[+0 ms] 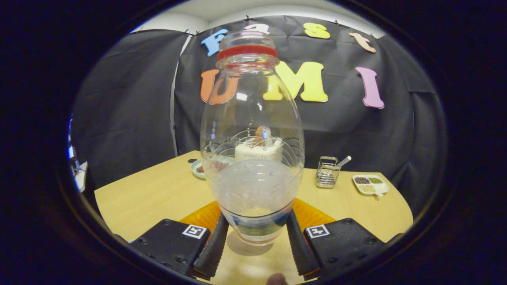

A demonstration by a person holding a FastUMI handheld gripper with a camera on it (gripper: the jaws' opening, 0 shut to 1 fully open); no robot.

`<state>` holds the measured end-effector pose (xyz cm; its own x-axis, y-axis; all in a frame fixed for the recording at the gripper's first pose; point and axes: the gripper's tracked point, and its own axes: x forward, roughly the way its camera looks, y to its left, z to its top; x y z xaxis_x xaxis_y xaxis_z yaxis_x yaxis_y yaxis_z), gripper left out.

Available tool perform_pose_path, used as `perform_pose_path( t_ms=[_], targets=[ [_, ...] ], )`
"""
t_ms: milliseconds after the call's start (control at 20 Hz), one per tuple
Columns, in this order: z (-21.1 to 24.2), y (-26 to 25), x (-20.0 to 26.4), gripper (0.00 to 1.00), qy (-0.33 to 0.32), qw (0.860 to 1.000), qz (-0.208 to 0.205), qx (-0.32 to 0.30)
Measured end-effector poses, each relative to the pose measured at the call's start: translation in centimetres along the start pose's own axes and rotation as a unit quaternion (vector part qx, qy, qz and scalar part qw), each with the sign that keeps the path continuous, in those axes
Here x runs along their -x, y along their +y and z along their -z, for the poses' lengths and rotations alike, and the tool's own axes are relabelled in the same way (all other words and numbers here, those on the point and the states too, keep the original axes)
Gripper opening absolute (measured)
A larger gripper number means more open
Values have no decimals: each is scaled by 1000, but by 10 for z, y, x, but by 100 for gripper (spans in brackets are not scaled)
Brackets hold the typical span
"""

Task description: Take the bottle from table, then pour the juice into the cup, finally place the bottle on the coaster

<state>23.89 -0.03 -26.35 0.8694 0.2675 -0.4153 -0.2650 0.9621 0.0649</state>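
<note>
Bottle point(252, 138): clear plastic, upright, between the jaws, base just above the surface point(158, 190).
Jaws: gripper point(255, 237) pinches the bottle's lower body, both fingers pressing.
Handling: likely light, thin-walled, slippery; squeeze gently.
Hold: low, top-heavy when tipped.

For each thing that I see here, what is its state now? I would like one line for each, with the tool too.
Bottle: upright, clear, no cap, some pale liquid in its lower part, held between the fingers.
Tool: shut on the bottle, one finger at each side of its base.
Wire basket: upright on the table, a utensil leaning in it.
White tray: flat, compartments filled.
Small plate: flat, something dark on it.
</note>
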Motion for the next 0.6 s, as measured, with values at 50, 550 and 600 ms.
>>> perform_pose_path(
  t_ms=[50, 550, 600],
  targets=[
    [7, 3, -8, 77, 9, 1000, 1, 0],
    [57, 14, -44, 80, 45, 999, 7, 8],
    [60, 14, -44, 80, 47, 999, 9, 11]
  ],
)
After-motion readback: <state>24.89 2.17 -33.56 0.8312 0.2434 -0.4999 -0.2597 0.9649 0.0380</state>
